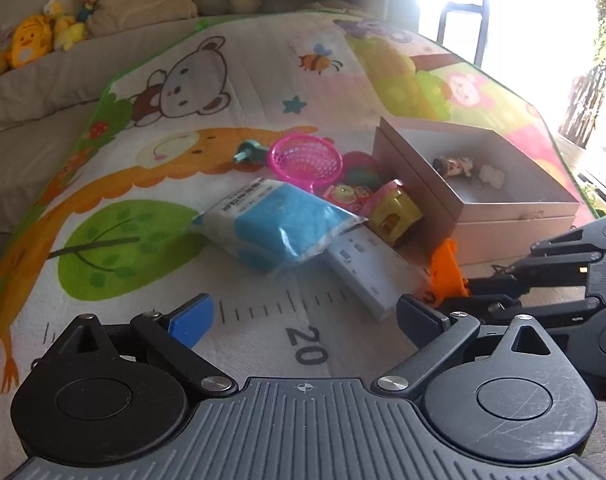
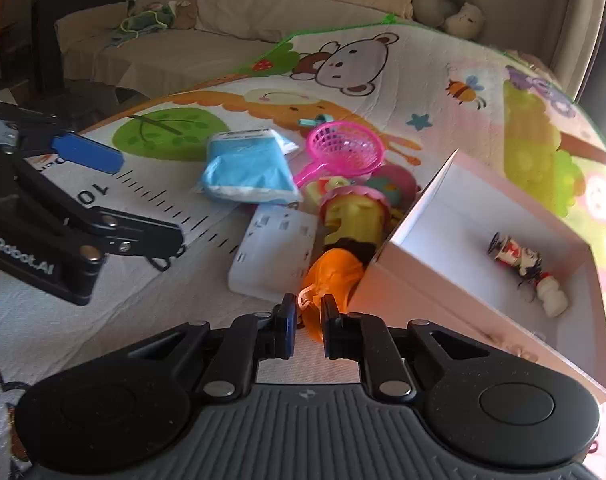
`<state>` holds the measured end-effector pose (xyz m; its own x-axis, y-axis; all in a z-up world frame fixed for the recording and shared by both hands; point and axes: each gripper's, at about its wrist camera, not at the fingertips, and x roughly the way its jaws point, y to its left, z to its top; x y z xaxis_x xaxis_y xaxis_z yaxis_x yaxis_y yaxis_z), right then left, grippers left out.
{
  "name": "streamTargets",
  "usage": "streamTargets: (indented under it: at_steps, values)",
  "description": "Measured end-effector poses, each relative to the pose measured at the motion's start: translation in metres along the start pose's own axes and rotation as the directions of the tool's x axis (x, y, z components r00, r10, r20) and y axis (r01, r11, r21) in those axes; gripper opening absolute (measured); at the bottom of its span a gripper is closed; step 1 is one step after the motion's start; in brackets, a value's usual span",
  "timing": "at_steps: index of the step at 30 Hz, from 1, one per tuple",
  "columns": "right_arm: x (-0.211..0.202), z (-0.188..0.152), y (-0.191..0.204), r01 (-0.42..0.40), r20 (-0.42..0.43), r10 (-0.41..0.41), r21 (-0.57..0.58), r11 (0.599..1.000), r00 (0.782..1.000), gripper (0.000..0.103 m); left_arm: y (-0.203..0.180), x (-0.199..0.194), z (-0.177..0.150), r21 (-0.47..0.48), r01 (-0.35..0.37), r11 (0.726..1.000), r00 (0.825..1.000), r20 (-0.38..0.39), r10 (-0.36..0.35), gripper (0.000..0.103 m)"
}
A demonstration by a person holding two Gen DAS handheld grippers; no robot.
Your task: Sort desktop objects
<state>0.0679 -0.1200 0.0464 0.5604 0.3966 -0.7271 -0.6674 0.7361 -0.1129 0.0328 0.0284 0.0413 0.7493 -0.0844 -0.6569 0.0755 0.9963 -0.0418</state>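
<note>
A pile of things lies on a cartoon play mat: a blue and white packet, a white power strip, a pink toy strainer, a yellow and pink toy house and an orange toy. My right gripper is shut on the orange toy beside the open white box, which holds a small figure. My left gripper is open and empty, near the power strip.
A sofa with cushions and plush toys runs along the back. A bright window glares at the right. A teal toy lies behind the strainer. Bare mat with a printed ruler lies in front of the pile.
</note>
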Motion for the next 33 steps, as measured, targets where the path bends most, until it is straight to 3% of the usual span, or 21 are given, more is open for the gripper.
streamTargets:
  at_steps: [4, 9, 13, 15, 16, 18, 20, 24, 29, 31, 33]
  values:
    - [-0.029, -0.031, -0.005, -0.029, -0.029, 0.031, 0.073, 0.997, 0.999, 0.010, -0.022, 0.016, 0.006, 0.009, 0.035, 0.999, 0.999, -0.029, -0.035, 0.101]
    - [-0.063, -0.062, -0.027, 0.152, -0.004, -0.153, 0.136, 0.979, 0.988, 0.010, -0.051, 0.049, 0.019, -0.022, 0.033, 0.999, 0.998, -0.046, -0.034, 0.101]
    - [-0.085, -0.070, -0.043, 0.180, 0.044, -0.195, 0.235, 0.955, 0.980, 0.013, -0.066, 0.069, 0.024, 0.003, -0.035, 0.999, 0.998, -0.055, 0.035, 0.100]
    - [-0.091, -0.073, -0.045, 0.179, 0.067, -0.202, 0.256, 0.950, 0.977, 0.026, -0.067, 0.072, 0.023, 0.014, -0.048, 0.999, 0.997, -0.059, 0.049, 0.085]
    - [-0.092, -0.074, -0.045, 0.179, 0.075, -0.205, 0.259, 0.949, 0.976, 0.030, -0.066, 0.072, 0.021, 0.018, -0.055, 0.998, 0.996, -0.063, 0.056, 0.069]
    - [-0.090, -0.074, -0.043, 0.178, 0.079, -0.204, 0.258, 0.950, 0.976, 0.040, -0.059, 0.068, 0.017, 0.009, -0.051, 0.999, 0.997, -0.066, 0.051, 0.061]
    - [-0.087, -0.074, -0.043, 0.171, 0.076, -0.196, 0.257, 0.951, 0.978, 0.044, -0.053, 0.060, 0.011, 0.018, -0.057, 0.998, 0.997, -0.059, 0.058, 0.053]
    - [-0.080, -0.070, -0.037, 0.163, 0.075, -0.187, 0.253, 0.954, 0.979, 0.052, -0.046, 0.038, -0.005, 0.053, -0.039, 0.998, 0.997, -0.064, 0.043, 0.053]
    - [-0.080, -0.067, -0.027, 0.163, 0.086, -0.187, 0.233, 0.959, 0.979, 0.063, -0.051, -0.004, -0.038, 0.137, 0.128, 0.982, 0.988, -0.109, -0.113, 0.055]
    - [-0.080, -0.066, -0.026, 0.169, 0.088, -0.193, 0.227, 0.959, 0.977, 0.070, -0.051, -0.015, -0.049, 0.165, 0.123, 0.978, 0.989, -0.107, -0.107, 0.059]
    - [-0.079, -0.066, -0.026, 0.175, 0.083, -0.198, 0.231, 0.957, 0.977, 0.077, -0.046, -0.018, -0.054, 0.195, 0.064, 0.979, 0.995, -0.086, -0.048, 0.075]
